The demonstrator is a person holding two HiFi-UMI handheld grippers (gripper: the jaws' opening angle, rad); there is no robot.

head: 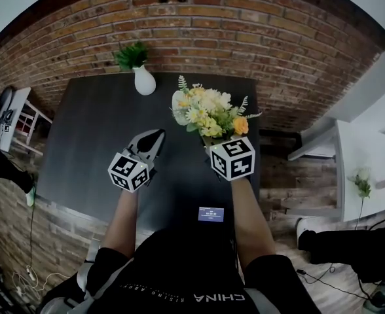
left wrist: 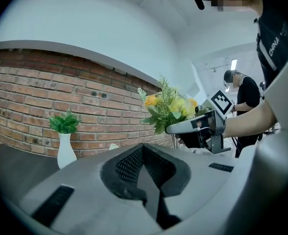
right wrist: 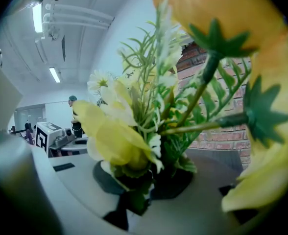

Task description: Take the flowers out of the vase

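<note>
flowers: yellow, cream-white and one orange bloom, green stems and leaves. far vase: plain white, bright green sprig in it. wall: red-brown brick, pale mortar lines. surface: plain dark grey. left tool: pale grey shell, black ribbed pads, cube with black-and-white square markers. right tool: same grey and black, same black-and-white marker cube. person's shirt: black with white lettering. floor: brown wood planks.
</note>
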